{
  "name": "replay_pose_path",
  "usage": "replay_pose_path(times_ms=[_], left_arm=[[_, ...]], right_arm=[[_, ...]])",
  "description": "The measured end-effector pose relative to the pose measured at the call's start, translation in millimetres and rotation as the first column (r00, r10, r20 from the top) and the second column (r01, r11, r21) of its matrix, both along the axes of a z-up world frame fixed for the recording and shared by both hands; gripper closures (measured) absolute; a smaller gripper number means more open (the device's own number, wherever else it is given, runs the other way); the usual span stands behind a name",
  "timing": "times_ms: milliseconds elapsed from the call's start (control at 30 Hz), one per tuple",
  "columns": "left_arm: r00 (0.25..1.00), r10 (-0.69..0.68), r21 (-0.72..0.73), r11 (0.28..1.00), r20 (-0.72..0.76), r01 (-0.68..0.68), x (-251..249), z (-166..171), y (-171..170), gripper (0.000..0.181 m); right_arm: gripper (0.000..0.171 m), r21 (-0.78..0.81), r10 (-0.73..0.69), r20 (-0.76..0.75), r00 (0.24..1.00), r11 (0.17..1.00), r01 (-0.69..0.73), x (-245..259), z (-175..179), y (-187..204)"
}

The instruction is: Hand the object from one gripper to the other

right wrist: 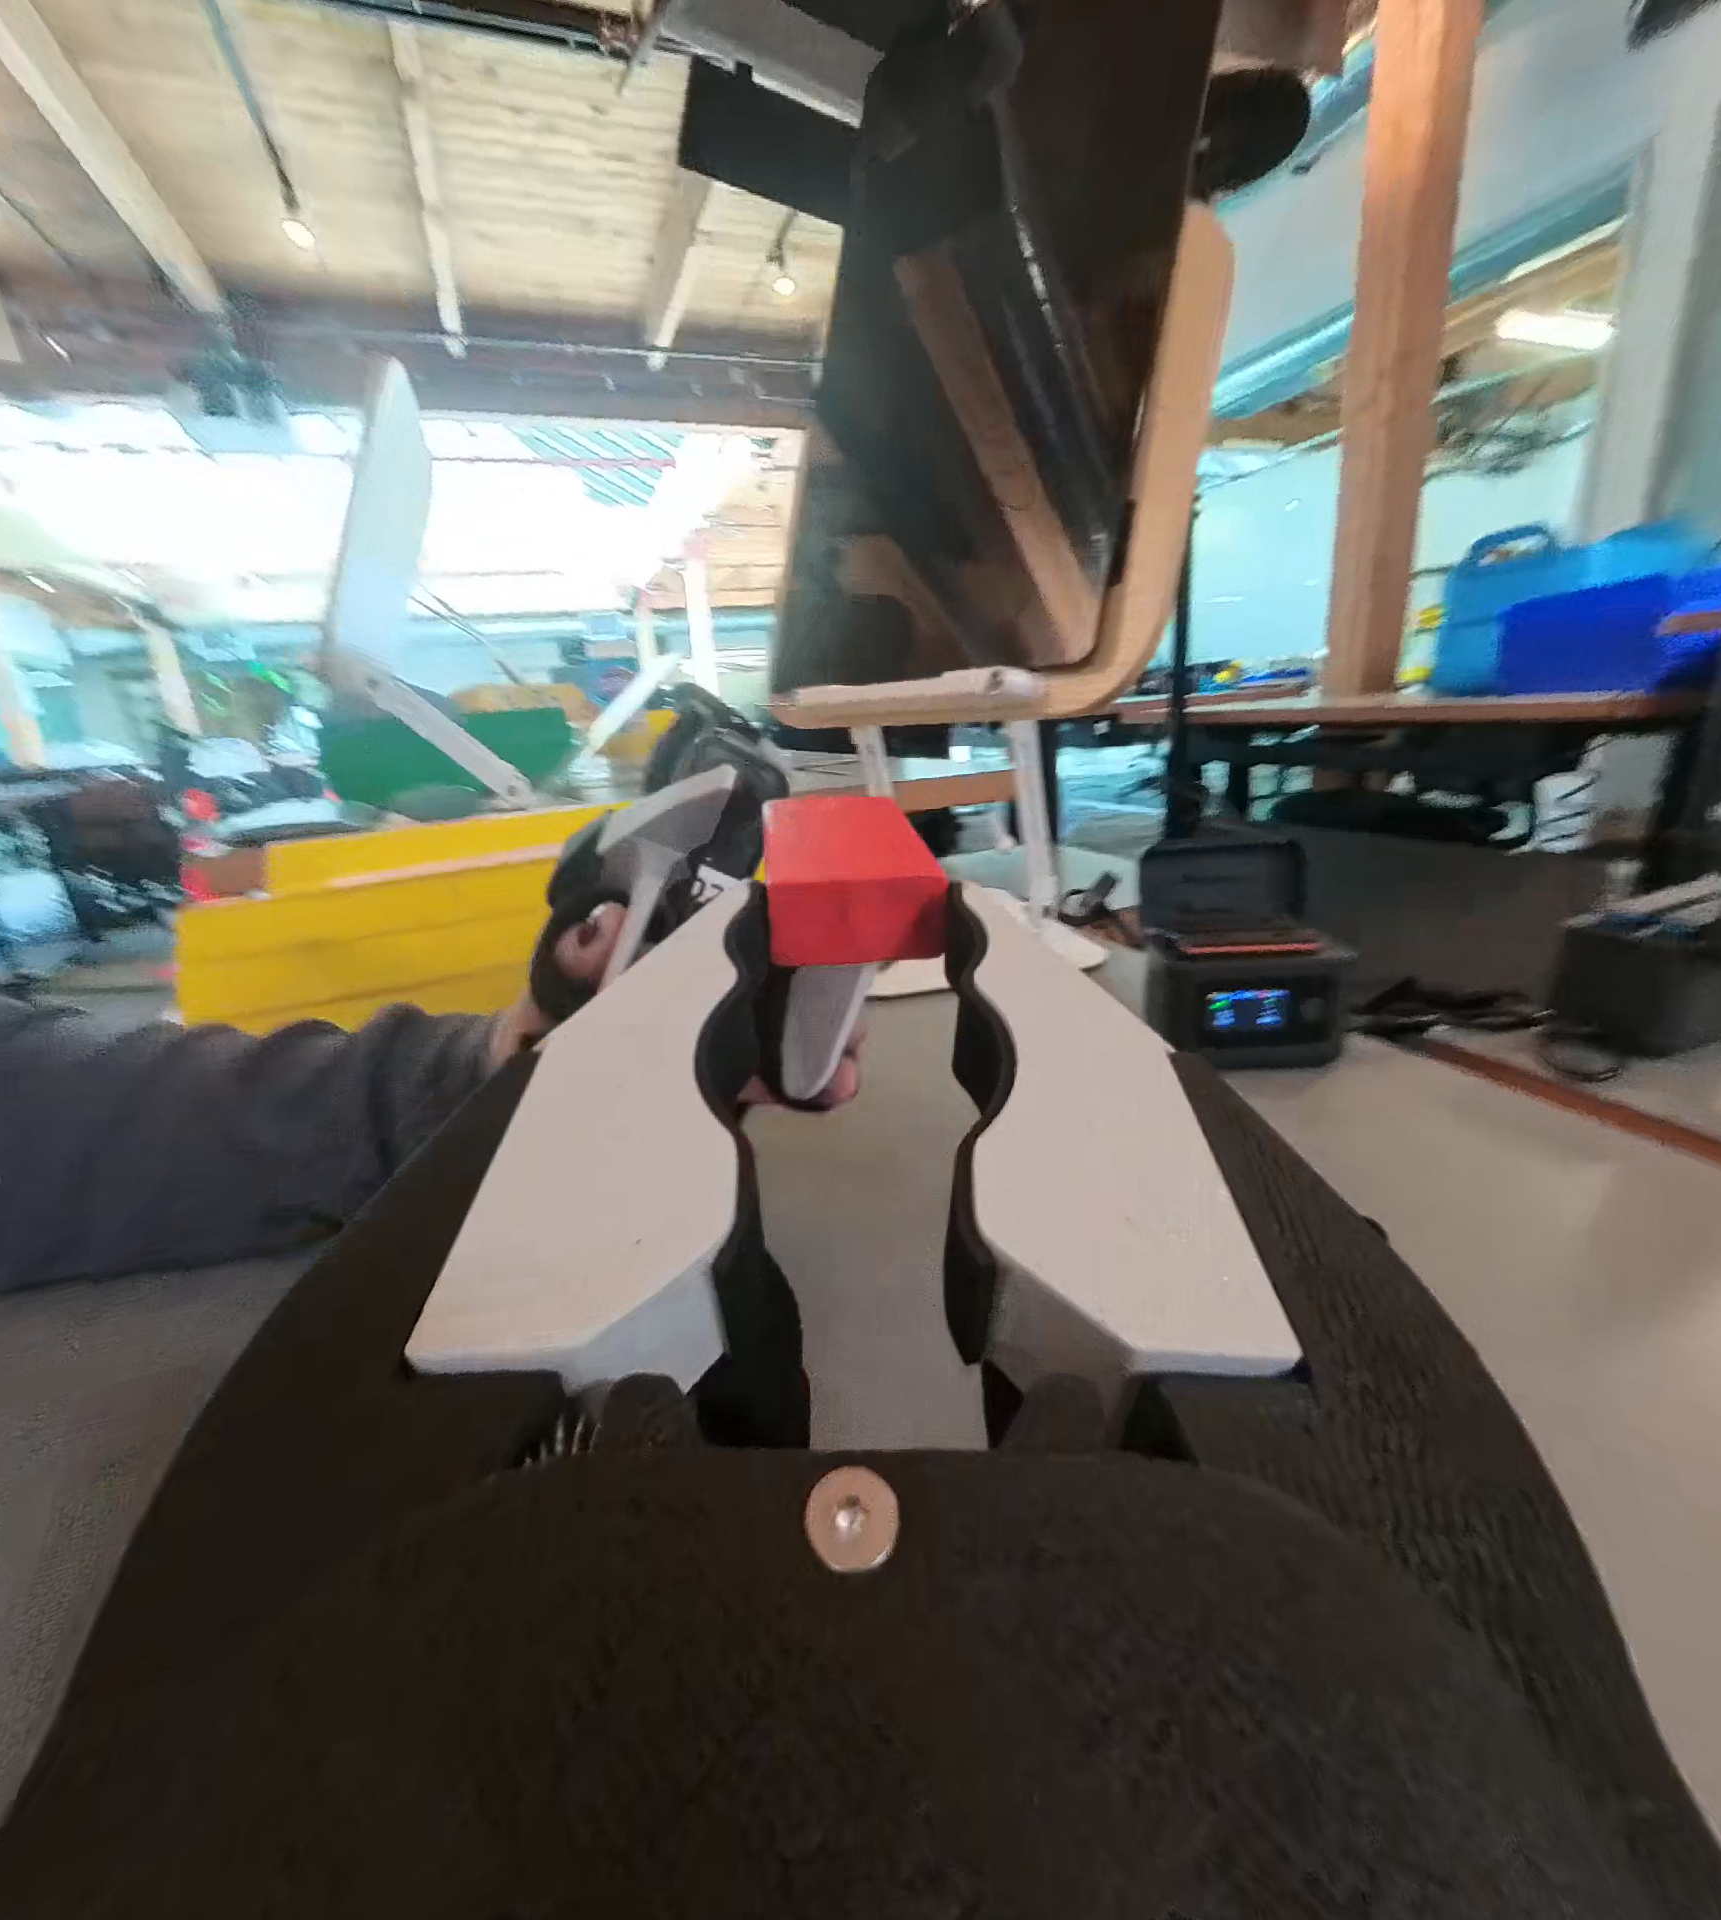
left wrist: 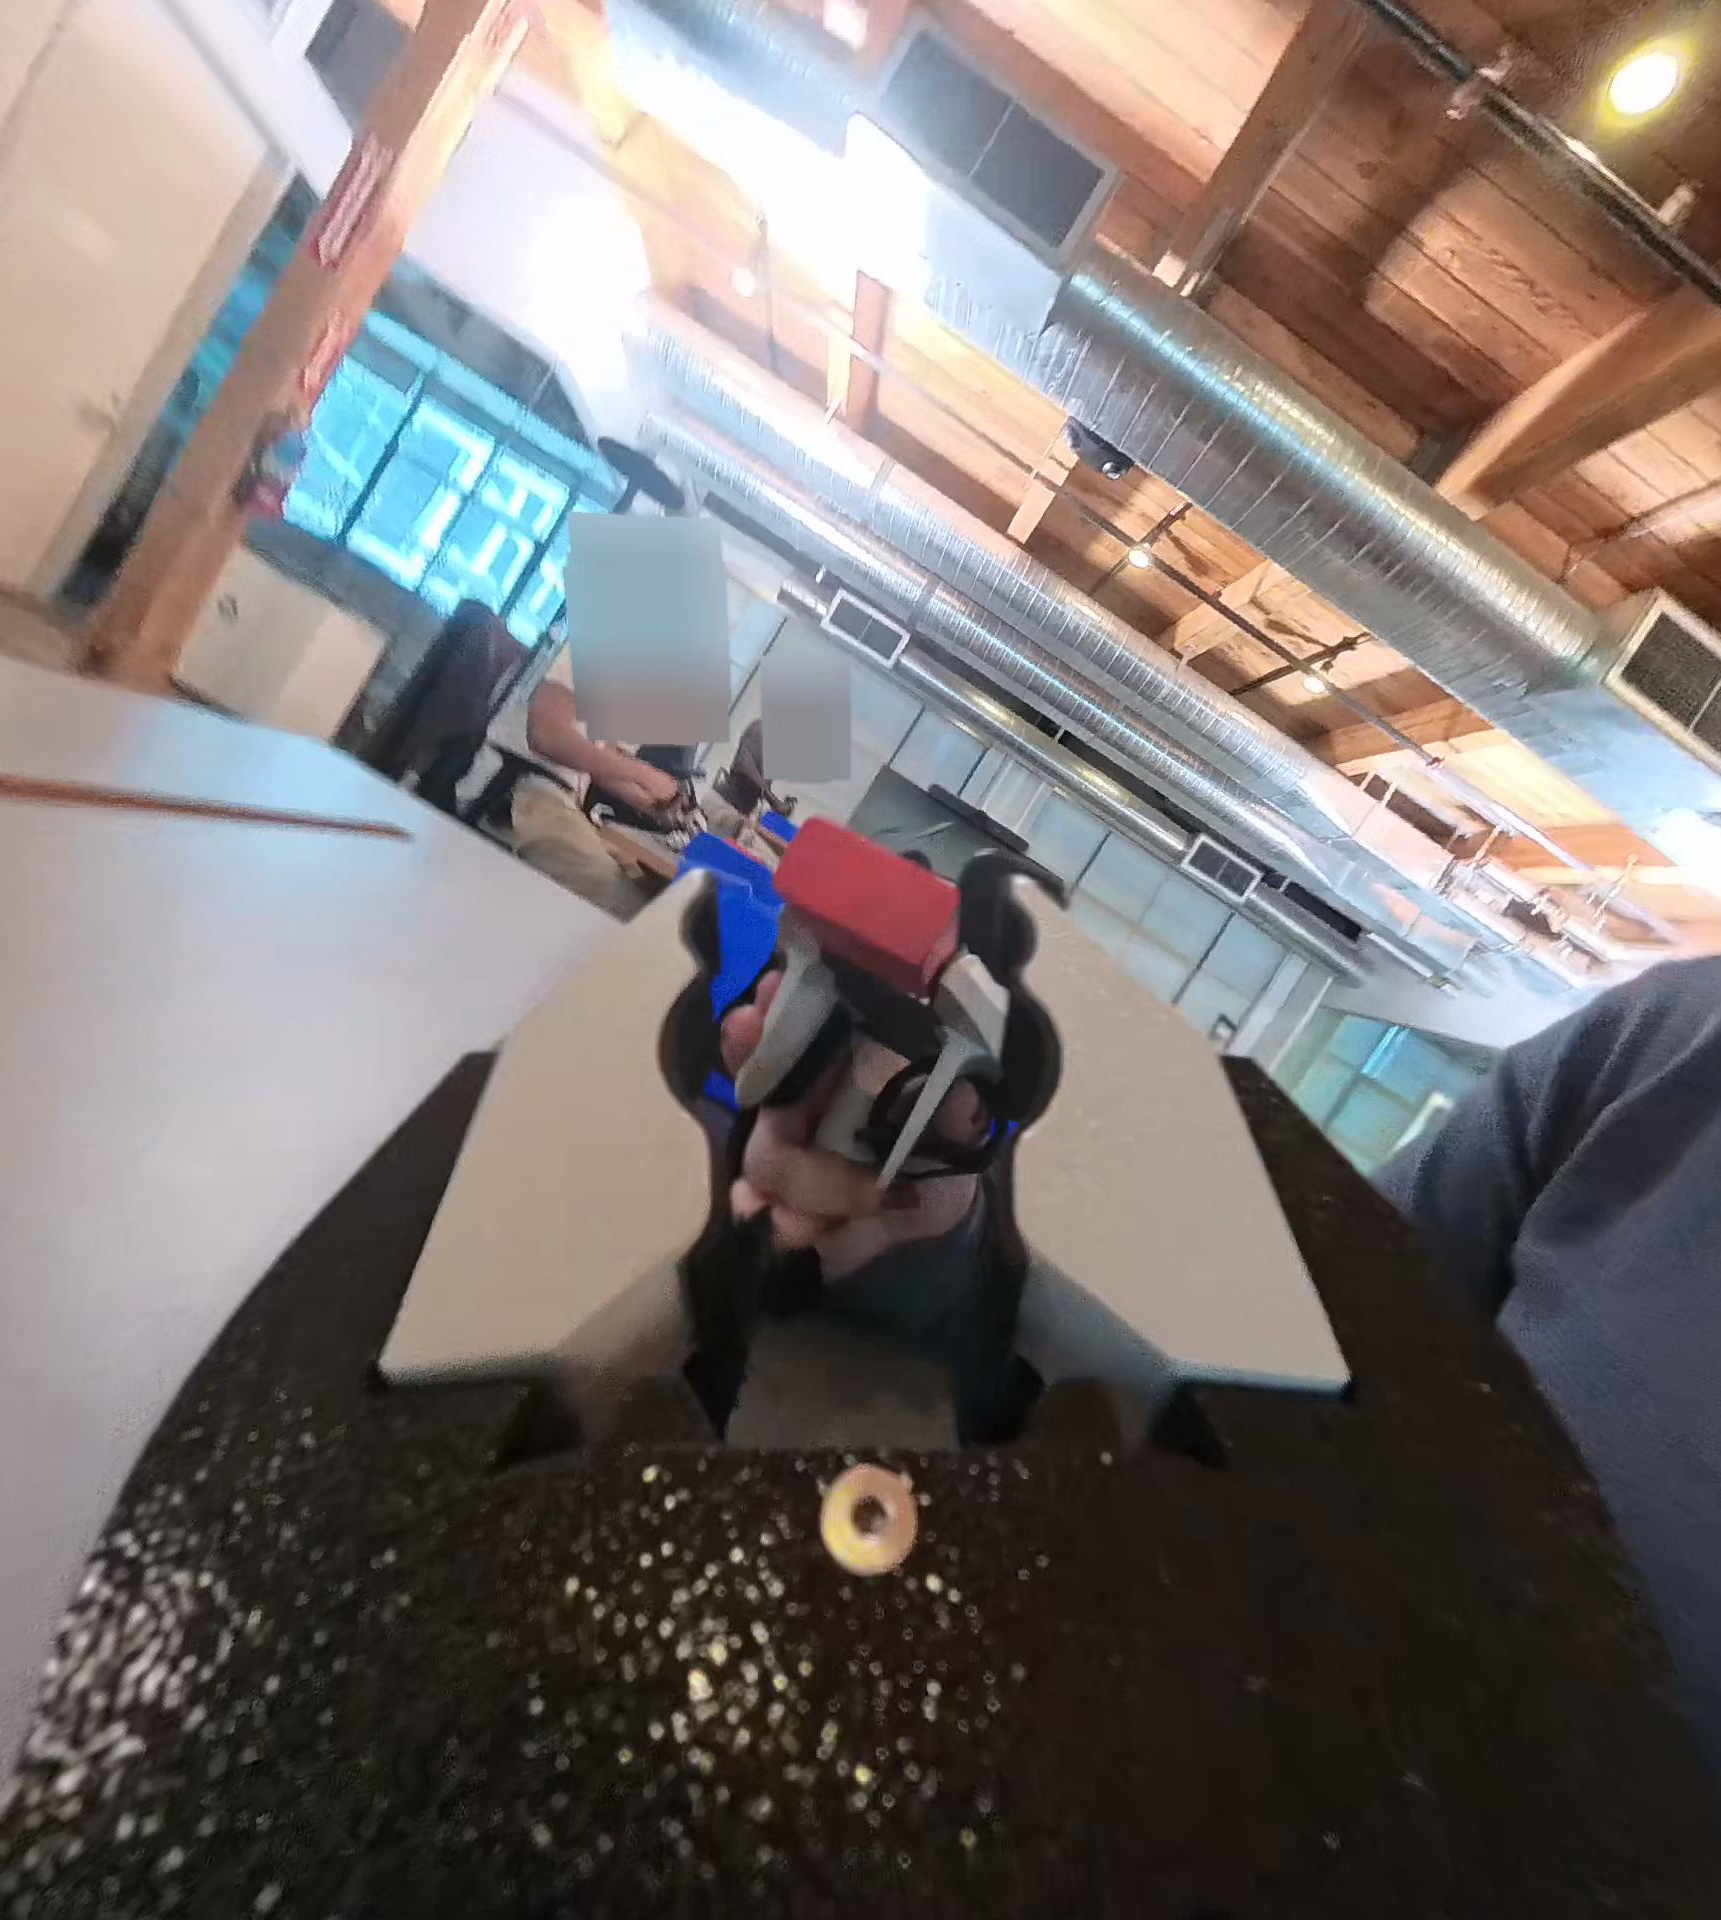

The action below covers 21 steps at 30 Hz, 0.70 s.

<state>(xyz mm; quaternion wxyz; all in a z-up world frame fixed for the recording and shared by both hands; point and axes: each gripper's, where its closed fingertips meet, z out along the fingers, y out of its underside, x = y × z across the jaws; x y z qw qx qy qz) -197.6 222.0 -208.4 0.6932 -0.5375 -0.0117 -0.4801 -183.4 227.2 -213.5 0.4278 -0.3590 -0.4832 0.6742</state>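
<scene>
Red block (right wrist: pixel 851 883): being held up in the air, clear of the grey surface (right wrist: pixel 1458 1247), right at the meeting point of the two tools.
Right hand-held gripper (right wrist: pixel 851 912): clamping the block – both dark pads are pressing on its side faces near the fingertips.
Left hand-held gripper (left wrist: pixel 856 891): standing wide apart, its fingers straddling the block; from the right wrist view one of its pale fingers is sitting under the block and the other is off to the side with a gap.
Step in hand: the exchange itself, judging by the overlap – one tool is gripping while the other is bracketing the same block.
Next move: it is calling for the left fingers to be closing squarely on the block's free faces before the right pads are easing off; letting go early would be risking a drop.
Count: one red block, two hand-held grippers, two fingers on each.
Beyond: a sleeved arm (right wrist: pixel 160 1122) is reaching in from the left.
</scene>
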Motion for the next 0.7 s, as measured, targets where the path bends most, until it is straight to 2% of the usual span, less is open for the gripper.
replay_pose_path(times_ms=[33,67,100,233,300,333,367,433,533,633,700], left_arm=[[0.999,-0.031,-0.047,0.998,0.029,0.032,0,-4,4,0.123],[0.996,-0.072,-0.074,0.994,0.060,0.077,1,-7,5,0.125],[0.989,-0.113,-0.081,0.989,0.094,0.120,2,-7,5,0.135],[0.967,-0.161,-0.056,0.983,0.197,0.175,-6,-3,1,0.156],[0.968,-0.158,-0.035,0.985,0.196,0.168,-7,-1,-1,0.158],[0.974,-0.144,-0.013,0.989,0.176,0.148,-8,1,-4,0.161],[0.981,-0.121,0.021,0.993,0.154,0.119,-9,5,-7,0.167],[0.988,-0.098,0.111,0.990,0.120,0.084,-9,13,-17,0.167],[0.992,-0.091,0.182,0.981,0.086,0.074,-7,19,-25,0.167],[0.998,-0.064,0.190,0.980,-0.006,0.064,3,17,-24,0.168],[0.997,-0.058,0.177,0.982,-0.058,0.067,10,14,-22,0.167]], right_arm=[[0.139,0.050,-0.040,-0.018,0.999,0.998,0.040,0,1,1],[0.139,0.103,-0.079,-0.033,0.996,0.991,0.082,0,1,1],[0.139,0.157,-0.109,-0.047,0.993,0.981,0.115,-1,0,1],[0.139,0.376,-0.211,-0.096,0.973,0.897,0.232,-5,-8,-5],[0.139,0.443,-0.248,-0.119,0.961,0.853,0.275,-7,-11,-8],[0.137,0.443,-0.244,-0.106,0.964,0.856,0.266,-8,-13,-11],[0.136,0.424,-0.221,-0.083,0.972,0.875,0.235,-8,-14,-14],[0.130,0.344,-0.164,-0.041,0.986,0.924,0.168,-8,-12,-17],[0.126,0.157,-0.035,0.027,0.999,0.987,0.030,-5,-9,-18],[0.130,-0.062,0.191,0.088,0.978,0.981,-0.186,-1,-9,-29],[0.133,-0.141,0.271,0.073,0.960,0.956,-0.259,3,-5,-33]])
